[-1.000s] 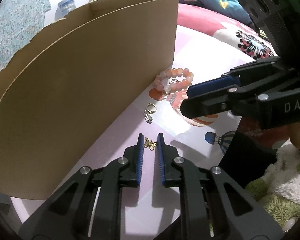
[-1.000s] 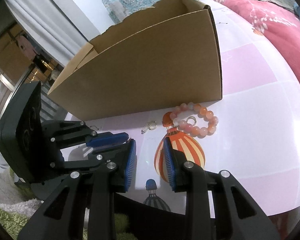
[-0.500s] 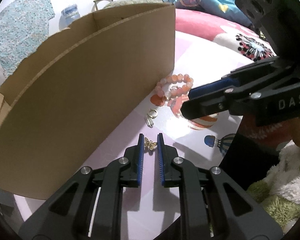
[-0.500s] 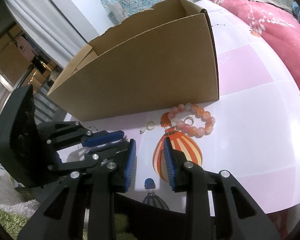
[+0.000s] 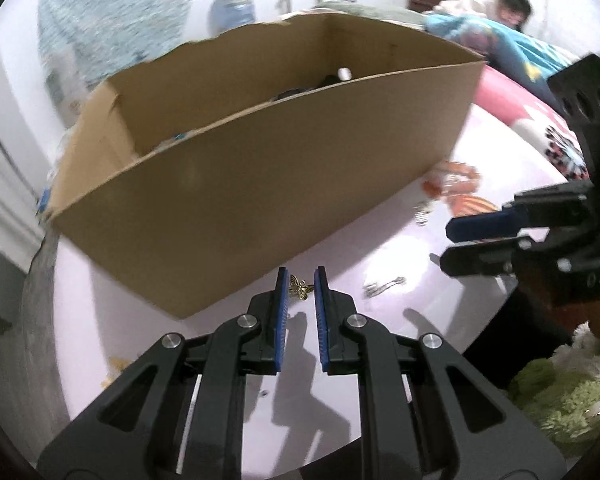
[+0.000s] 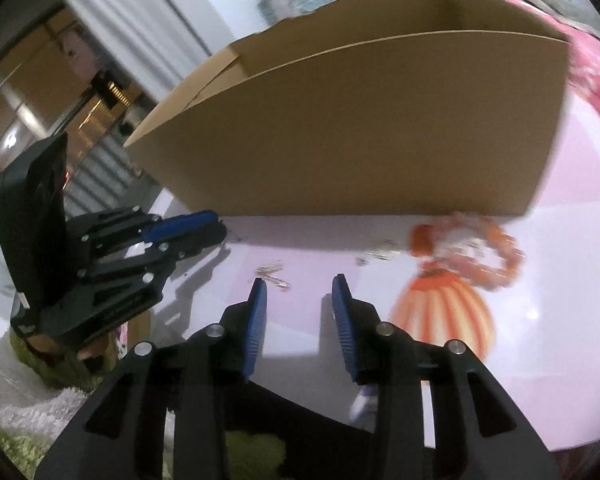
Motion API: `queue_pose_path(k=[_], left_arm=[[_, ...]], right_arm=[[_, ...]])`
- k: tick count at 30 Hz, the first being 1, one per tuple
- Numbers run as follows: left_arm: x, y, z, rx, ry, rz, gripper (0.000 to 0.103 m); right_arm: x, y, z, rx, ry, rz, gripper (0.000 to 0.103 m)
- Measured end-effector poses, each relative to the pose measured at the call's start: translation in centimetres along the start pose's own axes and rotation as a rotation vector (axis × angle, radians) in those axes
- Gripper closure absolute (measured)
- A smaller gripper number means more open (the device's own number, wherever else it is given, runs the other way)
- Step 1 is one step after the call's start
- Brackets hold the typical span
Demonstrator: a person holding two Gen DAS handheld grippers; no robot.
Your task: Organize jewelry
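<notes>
Left gripper (image 5: 300, 286), bottom centre of the left wrist view: jaws nearly closed, pinching a small gold butterfly charm (image 5: 299, 289) at the fingertips. Cardboard box (image 5: 260, 184) fills the middle of the frame, dark items inside. A silver pin (image 5: 384, 285) lies on the pink cloth (image 5: 380, 248) right of the charm. Right gripper (image 5: 456, 244) enters from the right edge.

Right wrist view: right gripper (image 6: 300, 292), bottom centre, jaws opening, nothing between them. Pin (image 6: 274, 274) just beyond its left fingertip. Blurred orange bead bracelet (image 6: 480, 248) at right, close to the box (image 6: 360, 128). Left gripper (image 6: 204, 226) at left.
</notes>
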State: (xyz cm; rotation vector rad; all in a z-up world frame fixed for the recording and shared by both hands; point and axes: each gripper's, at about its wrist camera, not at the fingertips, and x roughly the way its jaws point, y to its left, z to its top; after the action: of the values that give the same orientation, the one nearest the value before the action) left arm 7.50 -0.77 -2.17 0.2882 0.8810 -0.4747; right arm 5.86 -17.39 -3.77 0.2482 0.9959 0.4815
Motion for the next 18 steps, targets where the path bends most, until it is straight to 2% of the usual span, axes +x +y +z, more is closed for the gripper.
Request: queue_pose_path(k=[9, 18], left_arm=[[-0.3, 2.0, -0.8, -0.041, -0.013, 0.026, 0.091], [-0.2, 2.4, -1.1, -0.054, -0.015, 0.020, 0.091]], right_arm=[[2.6, 2.8, 1.1, -0.131, 0.011, -0.060, 0.069], [3.9, 5.2, 0.5, -0.269, 0.019, -0.193, 0.071]])
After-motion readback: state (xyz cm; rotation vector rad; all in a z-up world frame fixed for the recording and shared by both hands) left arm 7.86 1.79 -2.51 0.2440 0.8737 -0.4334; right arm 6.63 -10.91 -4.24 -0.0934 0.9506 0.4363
